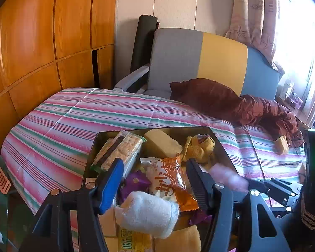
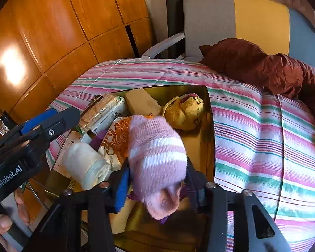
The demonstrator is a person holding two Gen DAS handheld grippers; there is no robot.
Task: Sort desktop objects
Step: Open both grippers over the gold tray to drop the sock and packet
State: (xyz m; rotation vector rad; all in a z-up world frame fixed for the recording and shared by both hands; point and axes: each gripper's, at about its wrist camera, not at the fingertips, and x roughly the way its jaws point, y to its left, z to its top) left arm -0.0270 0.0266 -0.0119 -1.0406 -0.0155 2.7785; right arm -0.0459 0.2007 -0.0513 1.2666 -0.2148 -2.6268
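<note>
Right tool point(image 2: 157, 180) pinches a pink sock point(image 2: 157, 157) above the crowded tray point(image 2: 210, 147) on the bed point(image 2: 262, 147), apparently to drop it in; left tool point(image 1: 155, 180) hangs spread over a white sock point(image 1: 147, 212).

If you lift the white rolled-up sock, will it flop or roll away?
The white rolled sock looks soft and light, so it probably squashes when pinched. Its rounded bundle shape might roll off the snack packets beneath. The left gripper stands open over it.

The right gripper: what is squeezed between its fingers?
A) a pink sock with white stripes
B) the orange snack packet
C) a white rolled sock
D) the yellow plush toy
A: the right gripper has its fingers closed on the pink striped sock, above the tray.
</note>
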